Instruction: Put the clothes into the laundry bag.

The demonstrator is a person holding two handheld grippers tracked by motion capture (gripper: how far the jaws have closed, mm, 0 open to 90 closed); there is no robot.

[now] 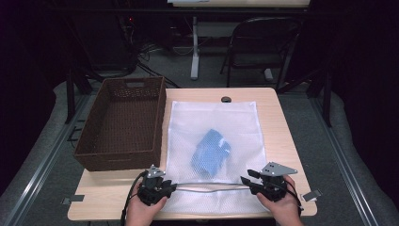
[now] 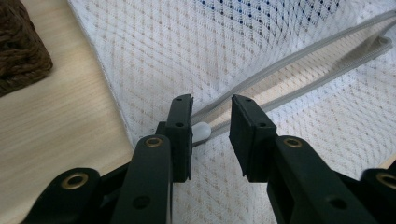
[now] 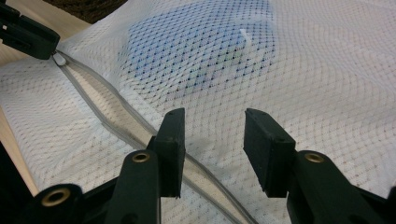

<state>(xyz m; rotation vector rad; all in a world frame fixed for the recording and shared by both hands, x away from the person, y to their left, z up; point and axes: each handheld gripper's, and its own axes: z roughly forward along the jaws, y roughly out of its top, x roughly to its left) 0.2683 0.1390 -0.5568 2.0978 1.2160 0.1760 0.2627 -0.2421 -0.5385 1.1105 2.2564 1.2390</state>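
A white net bag (image 1: 214, 146) lies flat on the wooden table (image 1: 277, 122), covering most of its right half and reaching down near the front edge. Inside the bag is something blue (image 1: 211, 151) — folded cloth, it seems, but the net blurs it and its shape is hard to make out. In the right gripper view a small white bit sits on the blue thing; what it is cannot be told.

A grey zipper (image 1: 207, 187) runs across the bag close to the front edge. It is open, with the two sides pulled apart in a long thin gap.

The left gripper (image 2: 211, 133) is at the left end of the zipper, near the front left part of the bag. Its jaws stand a little way apart. The small white zipper tab (image 2: 201, 131) sits between them, right against the one pad; the other pad does not touch it, so nothing is pinched.

The right gripper (image 3: 214, 144) is at the right end of the zipper, over the bag. Its jaws are open too — the net and the zipper line lie under the gap, and the pads hold nothing.

A brown woven basket (image 1: 123, 123) sits on the left side of the table, just beside the bag. The person's hands are cut off by the bottom edge of the high view.
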